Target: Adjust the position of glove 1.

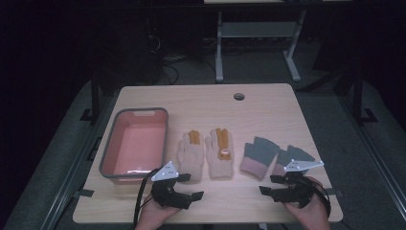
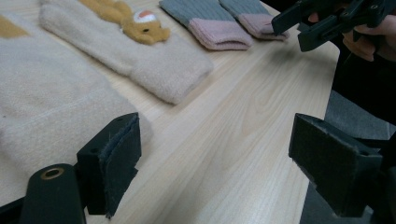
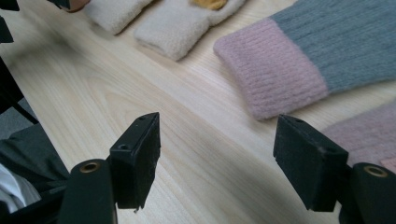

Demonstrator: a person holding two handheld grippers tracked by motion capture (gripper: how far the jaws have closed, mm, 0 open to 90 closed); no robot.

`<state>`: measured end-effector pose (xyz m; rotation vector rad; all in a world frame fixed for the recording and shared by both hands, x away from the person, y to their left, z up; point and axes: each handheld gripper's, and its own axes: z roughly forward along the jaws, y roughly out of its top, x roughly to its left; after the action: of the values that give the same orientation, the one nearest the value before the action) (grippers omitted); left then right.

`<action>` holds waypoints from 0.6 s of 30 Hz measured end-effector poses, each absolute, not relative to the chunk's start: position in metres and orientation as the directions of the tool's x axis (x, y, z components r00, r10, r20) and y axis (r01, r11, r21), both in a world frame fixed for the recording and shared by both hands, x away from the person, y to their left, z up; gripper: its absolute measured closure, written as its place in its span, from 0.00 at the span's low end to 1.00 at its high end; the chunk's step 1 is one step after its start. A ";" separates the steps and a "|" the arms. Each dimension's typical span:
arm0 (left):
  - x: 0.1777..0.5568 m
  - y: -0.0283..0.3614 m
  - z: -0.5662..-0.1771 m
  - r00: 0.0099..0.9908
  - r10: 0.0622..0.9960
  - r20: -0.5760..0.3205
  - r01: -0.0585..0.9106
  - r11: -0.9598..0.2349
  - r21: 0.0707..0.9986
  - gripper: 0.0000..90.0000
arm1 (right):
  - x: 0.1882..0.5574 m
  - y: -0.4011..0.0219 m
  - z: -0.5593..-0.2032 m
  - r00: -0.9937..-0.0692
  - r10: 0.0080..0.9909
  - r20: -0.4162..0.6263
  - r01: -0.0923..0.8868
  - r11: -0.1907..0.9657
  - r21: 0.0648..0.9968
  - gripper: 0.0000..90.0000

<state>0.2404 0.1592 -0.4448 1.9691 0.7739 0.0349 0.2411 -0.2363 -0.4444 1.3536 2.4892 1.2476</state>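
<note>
Four gloves lie in a row across the middle of the wooden counter (image 1: 268, 103), with a grey-rimmed pink tub (image 1: 135, 143) at the far left, just beside the first of them. Next to the tub come the two cream gloves: the left cream glove (image 1: 190, 154) has an orange patch at its fingers, and the right cream glove (image 1: 219, 152) carries a small orange animal figure. From the high view that figure is only a blob; the left gripper view brings it close enough to read as a little creature with a white and red spot (image 2: 142, 25).

The left claw (image 1: 187, 186) sits near the front edge, just below the left cream glove, held in the person's left hand (image 1: 155, 214). Its jaws stand released, wide apart, with bare wood between them; one jaw is just beside the glove's cuff (image 2: 51, 112).

Further right lie the two grey gloves with pink cuffs, the left grey glove (image 1: 257, 154) and the right grey glove (image 1: 293, 158). The right gripper view shows the ribbed knit of the pink cuff (image 3: 271, 70), which the high view blurs.

The right claw (image 1: 269, 185), in the right hand (image 1: 311, 211), is also released, empty, hovering just in front of the grey gloves' cuffs. Its grey plate covers part of the right grey glove in the high view.
</note>
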 end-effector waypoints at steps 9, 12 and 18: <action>0.240 0.165 -0.443 0.787 0.542 -0.294 0.509 -0.301 0.806 0.19 | 0.248 -0.230 -0.439 -0.645 0.696 0.316 0.670 0.315 0.672 0.33; 0.240 0.165 -0.443 0.790 0.541 -0.288 0.503 -0.305 0.809 0.19 | 0.250 -0.227 -0.438 -0.651 0.691 0.315 0.666 0.321 0.673 0.32; 0.240 0.164 -0.443 0.793 0.536 -0.289 0.503 -0.309 0.807 0.19 | 0.256 -0.215 -0.429 -0.670 0.676 0.307 0.665 0.363 0.653 0.32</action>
<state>0.2395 0.1638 -0.4433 1.9628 0.7798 0.0409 0.2564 -0.2153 -0.4293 1.2698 2.5818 1.2270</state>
